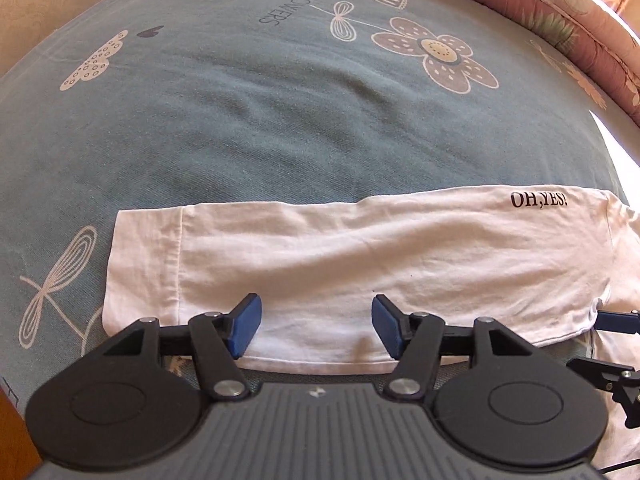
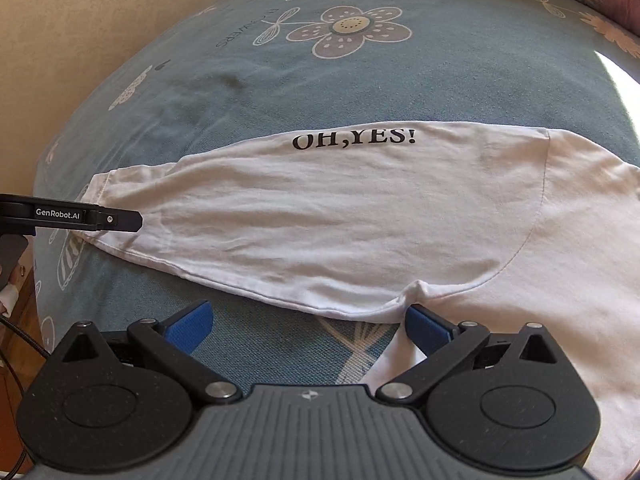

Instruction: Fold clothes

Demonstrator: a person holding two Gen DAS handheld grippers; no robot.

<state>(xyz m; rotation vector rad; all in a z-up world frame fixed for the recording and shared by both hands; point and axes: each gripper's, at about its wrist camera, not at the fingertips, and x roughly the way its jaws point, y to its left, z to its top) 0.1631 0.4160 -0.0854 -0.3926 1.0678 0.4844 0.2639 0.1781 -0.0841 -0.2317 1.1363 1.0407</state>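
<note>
1. Left gripper [image 1: 316, 332], nearest the lens in the left wrist view: blue pads [image 1: 245, 330] stand apart over the near hem of the white T-shirt [image 1: 320, 256]; jaws open, nothing pinched between them.
2. Right gripper [image 2: 308, 330] in the right wrist view: jaws spread wide and empty; the right pad [image 2: 426, 330] lies just beside, perhaps touching, a small pucker in the shirt's near edge, while the left pad [image 2: 188, 326] is over bare bed sheet [image 2: 280, 344].
3. T-shirt: folded into a long band across the blue-grey flower-print sheet, with "OH,YES!" [image 2: 354, 138] along its far edge and a hemmed end [image 1: 144, 264] to the left.
4. Edges and room: a broad stretch of sheet lies beyond the shirt; a reddish floral quilt [image 1: 560, 12] borders the far right, and a pale wall [image 2: 80, 20] rises at far left.
5. Containers: not seen in either view.
</note>
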